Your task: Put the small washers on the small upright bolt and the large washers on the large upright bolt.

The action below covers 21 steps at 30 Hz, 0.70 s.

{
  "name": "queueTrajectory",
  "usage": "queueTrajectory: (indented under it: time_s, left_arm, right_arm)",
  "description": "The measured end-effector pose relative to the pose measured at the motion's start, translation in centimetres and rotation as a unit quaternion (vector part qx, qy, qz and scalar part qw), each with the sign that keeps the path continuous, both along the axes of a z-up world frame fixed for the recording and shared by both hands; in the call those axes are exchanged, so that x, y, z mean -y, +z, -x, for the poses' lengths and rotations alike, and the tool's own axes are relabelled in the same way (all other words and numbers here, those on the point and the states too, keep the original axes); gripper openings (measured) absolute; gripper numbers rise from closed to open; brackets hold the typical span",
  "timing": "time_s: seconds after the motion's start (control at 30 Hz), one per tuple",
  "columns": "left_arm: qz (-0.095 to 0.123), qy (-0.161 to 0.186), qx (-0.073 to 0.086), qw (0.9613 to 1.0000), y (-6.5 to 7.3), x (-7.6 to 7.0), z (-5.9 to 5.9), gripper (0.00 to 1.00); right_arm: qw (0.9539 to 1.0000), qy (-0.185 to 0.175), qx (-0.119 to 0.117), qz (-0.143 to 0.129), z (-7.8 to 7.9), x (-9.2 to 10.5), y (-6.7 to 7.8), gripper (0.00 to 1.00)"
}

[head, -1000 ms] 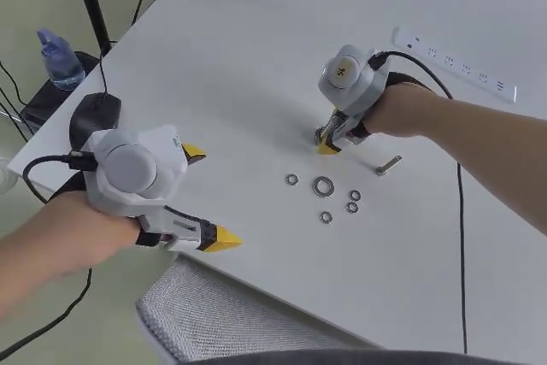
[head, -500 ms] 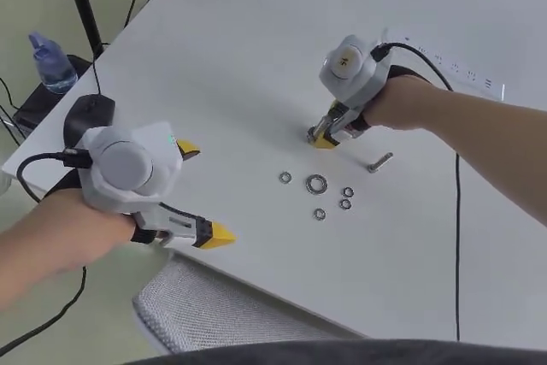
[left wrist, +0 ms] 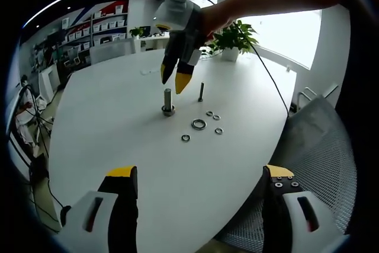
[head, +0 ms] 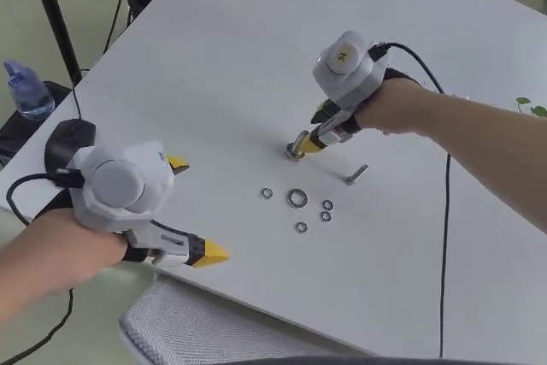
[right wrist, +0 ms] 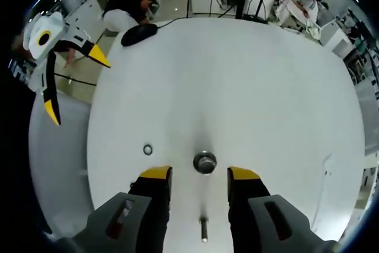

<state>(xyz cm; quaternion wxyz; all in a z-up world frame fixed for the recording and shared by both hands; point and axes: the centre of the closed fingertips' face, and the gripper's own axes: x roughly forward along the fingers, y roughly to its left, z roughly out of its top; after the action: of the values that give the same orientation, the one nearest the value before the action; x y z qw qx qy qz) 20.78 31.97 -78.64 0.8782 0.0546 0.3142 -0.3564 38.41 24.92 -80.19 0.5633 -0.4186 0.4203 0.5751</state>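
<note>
Lg bolt (left wrist: 168, 100) upright; sm bolt (head: 356, 174) lying flat.

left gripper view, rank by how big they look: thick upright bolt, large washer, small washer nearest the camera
1. thick upright bolt
2. large washer
3. small washer, smallest despite being nearest

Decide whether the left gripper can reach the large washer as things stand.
Probably yes: the left gripper is open, bare table leads to the large washer, and the right gripper hangs beyond, over the large bolt.
</note>
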Motion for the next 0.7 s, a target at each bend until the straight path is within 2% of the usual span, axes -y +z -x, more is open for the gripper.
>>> queueTrajectory:
  time_s: [0.23,0.33,0.47,0.7]
  left_arm:
    - [-0.005,-0.010,0.000,0.9999,0.2,-0.2,0.2,0.87]
    - [-0.004,-0.008,0.001,1.0000,0.5,-0.4,0.2,0.86]
    - [-0.007,-0.004,0.000,1.0000,0.2,-0.9,-0.2,0.85]
    - [0.000,-0.002,0.011,0.9999,1.0,-1.1,-0.7,0.85]
  right_arm:
    - [0.9998,0.017,0.003,0.003,1.3,0.2,0.8,0.39]
    - [0.9997,0.022,0.006,0.002,1.5,0.1,1.1,0.39]
    - [0.9998,0.018,0.010,-0.001,1.4,-0.1,1.6,0.39]
    - [0.9996,0.026,0.007,0.006,2.1,0.3,1.5,0.38]
